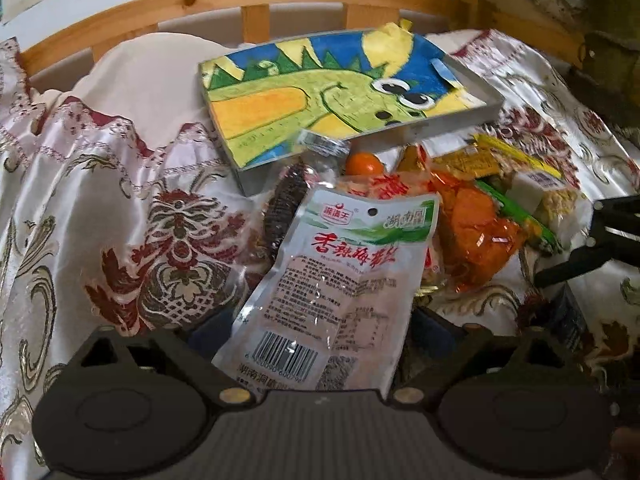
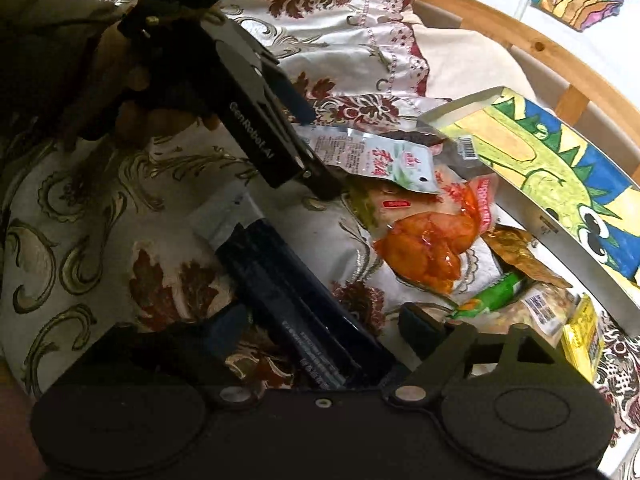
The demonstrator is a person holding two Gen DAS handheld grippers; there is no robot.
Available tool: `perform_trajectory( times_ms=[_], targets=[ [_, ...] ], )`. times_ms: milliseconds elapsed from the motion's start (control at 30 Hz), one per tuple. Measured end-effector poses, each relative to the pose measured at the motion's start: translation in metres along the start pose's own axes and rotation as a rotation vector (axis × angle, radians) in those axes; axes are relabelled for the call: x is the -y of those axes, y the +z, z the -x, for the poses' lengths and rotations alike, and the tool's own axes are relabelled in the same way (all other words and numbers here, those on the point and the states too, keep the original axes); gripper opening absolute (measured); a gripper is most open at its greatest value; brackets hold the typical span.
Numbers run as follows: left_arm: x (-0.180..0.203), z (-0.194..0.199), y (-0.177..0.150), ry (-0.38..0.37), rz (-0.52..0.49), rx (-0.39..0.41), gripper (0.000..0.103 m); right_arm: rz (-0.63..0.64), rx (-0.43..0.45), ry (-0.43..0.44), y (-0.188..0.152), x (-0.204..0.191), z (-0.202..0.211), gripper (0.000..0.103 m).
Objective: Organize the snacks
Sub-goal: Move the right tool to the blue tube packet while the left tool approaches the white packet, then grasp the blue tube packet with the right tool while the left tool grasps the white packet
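Beside the dinosaur box (image 1: 320,96), the left gripper (image 1: 320,340) is straddling the white packet (image 1: 340,272), jaws wide; the slick foil risks slipping.

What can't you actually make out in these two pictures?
- Left wrist view: the box's inside, covered by the dinosaur drawing.
- Left wrist view: whether the left gripper touches the white packet; the packet overlaps its pads.
- Right wrist view: the dark pack's print, blurred; its near end is behind the right gripper.
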State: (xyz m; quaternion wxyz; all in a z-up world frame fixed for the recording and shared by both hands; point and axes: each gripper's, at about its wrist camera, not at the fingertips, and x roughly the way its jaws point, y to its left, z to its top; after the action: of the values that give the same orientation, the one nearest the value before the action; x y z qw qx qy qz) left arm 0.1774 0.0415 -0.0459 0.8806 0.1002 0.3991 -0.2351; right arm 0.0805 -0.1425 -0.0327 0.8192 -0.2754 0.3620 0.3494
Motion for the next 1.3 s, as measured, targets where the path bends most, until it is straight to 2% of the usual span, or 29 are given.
perform_trajectory(
  times_ms=[133,167,200,267,333,433,600,667,800,867,967,1100,1167,1300],
  targets=[
    [0.000,0.002,0.000,-0.020,-0.019,-0.007,0.086,0.015,-0.005,0.014,0.004,-0.002,-0.003,0.064],
    [0.000,0.003,0.001,-0.024,-0.023,-0.008,0.086,0.021,-0.004,0.013,0.005,-0.003,-0.003,0.063],
    [-0.001,0.003,0.001,-0.026,-0.026,-0.007,0.087,0.026,-0.002,0.012,0.005,-0.004,-0.002,0.061],
    [-0.002,0.004,0.002,-0.003,-0.033,0.000,0.098,0.037,-0.003,0.012,0.005,-0.005,0.000,0.058],
    [-0.004,0.005,0.003,0.022,-0.043,0.023,0.100,0.040,-0.004,0.014,0.004,-0.005,0.001,0.056],
    [-0.011,-0.001,0.007,-0.024,-0.055,0.020,0.101,0.037,-0.003,0.012,0.003,-0.005,0.002,0.055],
    [-0.018,-0.019,0.009,-0.135,-0.055,-0.037,0.100,0.028,-0.005,0.009,0.004,-0.004,0.000,0.055],
    [-0.019,-0.018,0.008,-0.146,-0.052,-0.039,0.089,0.027,-0.007,0.008,0.004,-0.004,0.000,0.055],
    [-0.021,-0.011,0.010,-0.173,-0.038,-0.060,0.082,0.029,-0.010,0.007,0.006,-0.004,-0.001,0.055],
    [-0.021,-0.009,0.014,-0.174,-0.017,-0.069,0.075,0.032,-0.010,0.008,0.006,-0.004,-0.002,0.054],
    [-0.026,-0.005,0.018,-0.205,0.039,-0.104,0.071,0.036,-0.007,0.005,0.006,-0.005,0.000,0.052],
    [-0.027,-0.006,0.018,-0.223,0.049,-0.123,0.073,0.036,-0.007,0.006,0.005,-0.006,0.001,0.052],
    [-0.025,-0.009,0.017,-0.229,0.037,-0.118,0.078,0.039,-0.008,0.010,0.006,-0.005,-0.001,0.054],
    [-0.021,-0.010,0.016,-0.223,0.012,-0.096,0.081,0.049,-0.011,0.026,0.011,0.000,-0.008,0.066]
  ],
)
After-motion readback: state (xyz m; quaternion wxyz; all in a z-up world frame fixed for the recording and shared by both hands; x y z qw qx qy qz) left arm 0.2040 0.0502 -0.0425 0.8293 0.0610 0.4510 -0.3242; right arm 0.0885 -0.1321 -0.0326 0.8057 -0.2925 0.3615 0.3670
